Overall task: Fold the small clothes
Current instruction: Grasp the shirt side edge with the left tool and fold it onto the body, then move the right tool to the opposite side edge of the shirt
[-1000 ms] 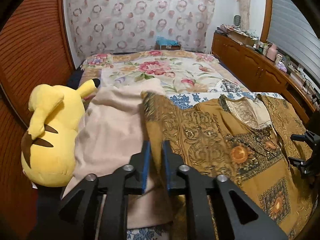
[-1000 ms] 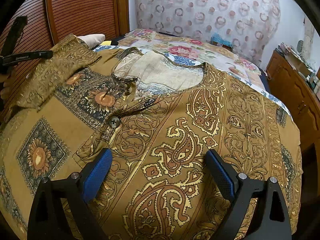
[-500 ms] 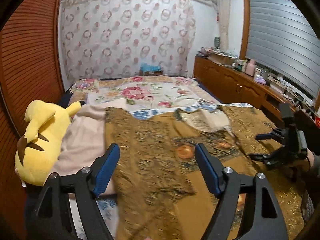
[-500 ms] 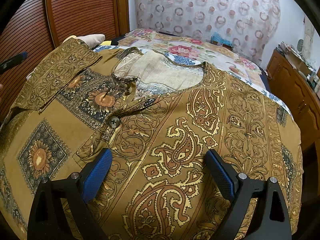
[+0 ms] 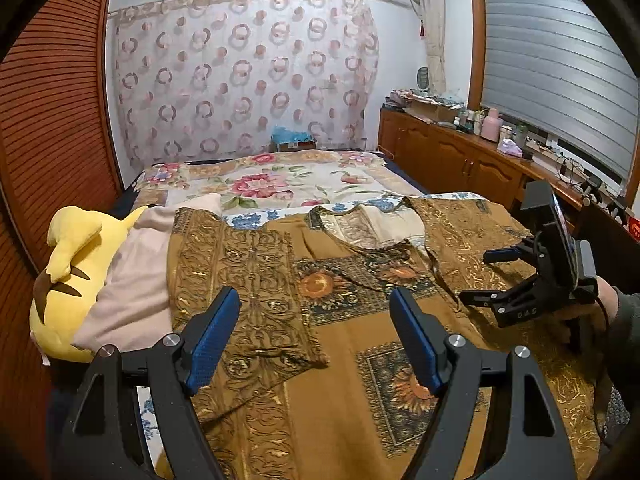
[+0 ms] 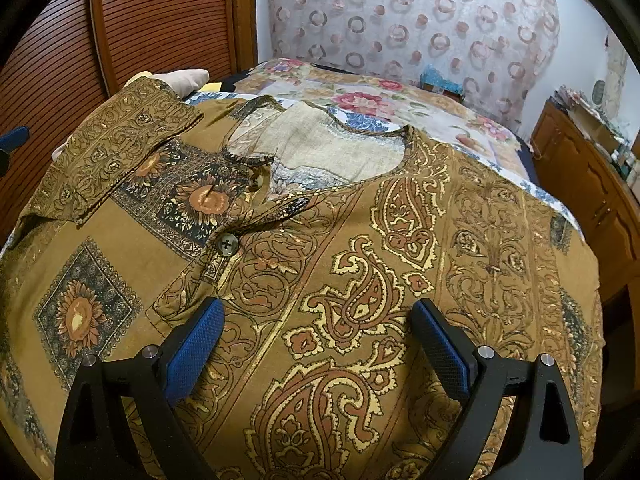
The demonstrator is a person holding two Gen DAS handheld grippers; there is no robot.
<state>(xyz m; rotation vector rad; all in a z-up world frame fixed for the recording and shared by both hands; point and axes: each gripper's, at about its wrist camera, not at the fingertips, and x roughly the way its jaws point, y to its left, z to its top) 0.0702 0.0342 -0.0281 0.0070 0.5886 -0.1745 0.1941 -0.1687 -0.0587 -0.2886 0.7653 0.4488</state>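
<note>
A mustard-brown patterned shirt (image 5: pixel 344 344) lies spread on the bed, neckline toward the far end; it also fills the right wrist view (image 6: pixel 360 264). Its left sleeve (image 5: pixel 236 280) lies folded in over the body, seen too in the right wrist view (image 6: pixel 120 148). My left gripper (image 5: pixel 316 320) is open and empty, above the shirt's left side. My right gripper (image 6: pixel 318 336) is open and empty, low over the shirt's right front; it also shows at the right of the left wrist view (image 5: pixel 480 276).
A yellow plush toy (image 5: pixel 68 280) and a beige cloth (image 5: pixel 136 280) lie at the bed's left edge by the wooden slatted wall (image 5: pixel 48 128). A floral bedspread (image 5: pixel 280 184) covers the far bed. A wooden cabinet (image 5: pixel 460 160) with clutter runs along the right.
My left gripper opened, letting go of the sleeve, which now lies folded over the shirt body. The left gripper then pulled back and up. My right gripper stayed still.
</note>
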